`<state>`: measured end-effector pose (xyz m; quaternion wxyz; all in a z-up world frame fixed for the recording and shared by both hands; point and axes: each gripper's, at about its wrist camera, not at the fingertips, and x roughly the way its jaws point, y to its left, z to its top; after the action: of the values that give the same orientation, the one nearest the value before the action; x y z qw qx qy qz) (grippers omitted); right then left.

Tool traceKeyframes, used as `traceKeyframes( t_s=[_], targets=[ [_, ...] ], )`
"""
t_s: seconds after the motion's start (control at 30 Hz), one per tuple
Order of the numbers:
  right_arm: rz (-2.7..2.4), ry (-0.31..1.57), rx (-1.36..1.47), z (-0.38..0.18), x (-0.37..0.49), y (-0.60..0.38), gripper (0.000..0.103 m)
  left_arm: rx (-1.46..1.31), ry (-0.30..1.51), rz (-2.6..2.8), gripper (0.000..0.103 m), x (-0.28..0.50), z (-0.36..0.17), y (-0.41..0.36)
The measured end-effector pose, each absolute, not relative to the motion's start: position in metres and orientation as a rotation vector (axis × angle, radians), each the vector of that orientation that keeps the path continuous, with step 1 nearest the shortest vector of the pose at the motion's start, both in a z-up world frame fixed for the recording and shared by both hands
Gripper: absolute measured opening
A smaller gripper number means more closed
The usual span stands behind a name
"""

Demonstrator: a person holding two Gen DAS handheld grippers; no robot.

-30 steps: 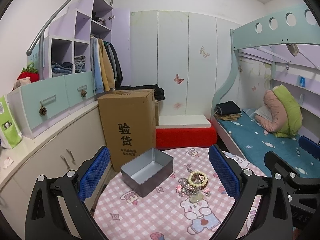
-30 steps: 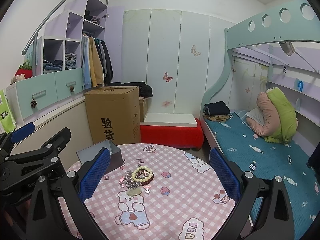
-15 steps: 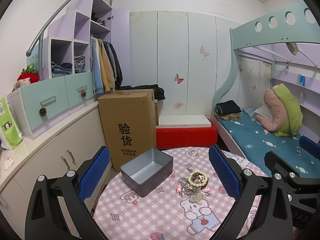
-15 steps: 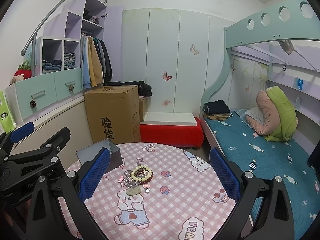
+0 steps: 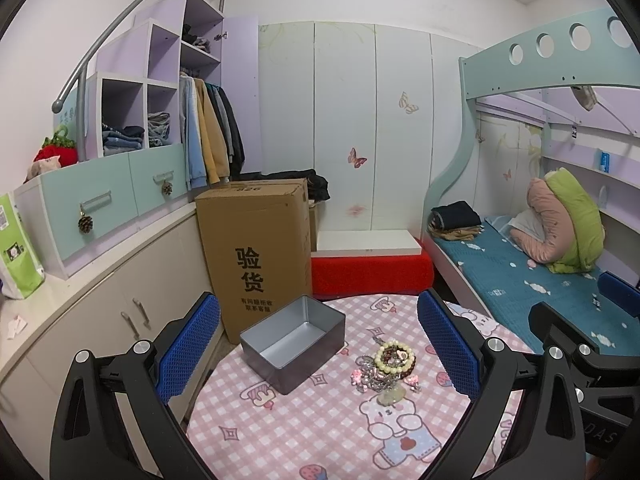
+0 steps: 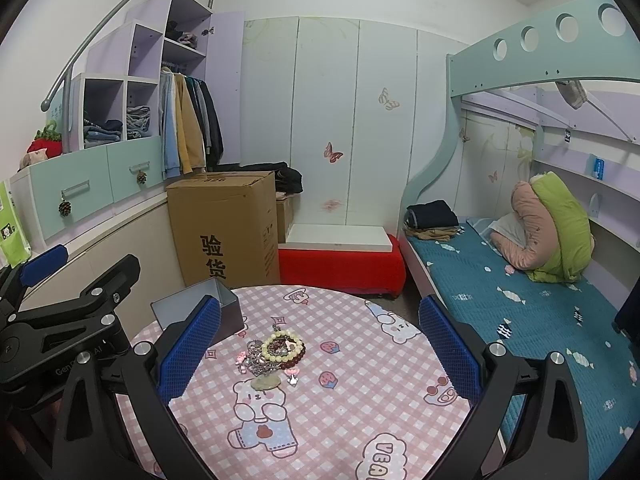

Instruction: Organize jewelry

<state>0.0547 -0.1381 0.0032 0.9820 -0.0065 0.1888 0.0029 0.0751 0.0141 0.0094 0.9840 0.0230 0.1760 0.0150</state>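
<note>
At the far left a green packet (image 5: pixel 18 252) stands on the counter; its print is too small to read. Next comes the cardboard box (image 5: pixel 256 256), printed with the large characters 验货 above two smaller lines I cannot make out. In front of it, on the round table (image 5: pixel 320 432) with its pink checked cloth, sits the open grey tin (image 5: pixel 294 342), apparently empty. The left gripper (image 5: pixel 320 348) hovers above the table, jaws wide apart and holding nothing.

Just right of the tin lies the jewelry pile (image 5: pixel 386 368): a pale bead bracelet (image 5: pixel 394 354) on top of tangled chains, small pink charms and a flat pale stone. The right gripper (image 6: pixel 320 348) is likewise spread open and empty, with the pile (image 6: pixel 274 356) between and beyond its fingers. The cloth there reads "VEA" on a bear patch.

The main risk, I judge, is the tangle: pinching one strand may drag the whole heap, scattering small charms off the table edge, or nudging the light tin.
</note>
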Motion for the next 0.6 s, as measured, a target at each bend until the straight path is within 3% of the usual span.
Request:
traceKeyframes(
  t_s=[0.6],
  targets=[
    [-0.01, 0.388, -0.001, 0.0021, 0.0547, -0.1387, 0.097, 0.021, 0.355, -0.013, 0.096, 0.0776, 0.0046, 0.0147]
  ],
)
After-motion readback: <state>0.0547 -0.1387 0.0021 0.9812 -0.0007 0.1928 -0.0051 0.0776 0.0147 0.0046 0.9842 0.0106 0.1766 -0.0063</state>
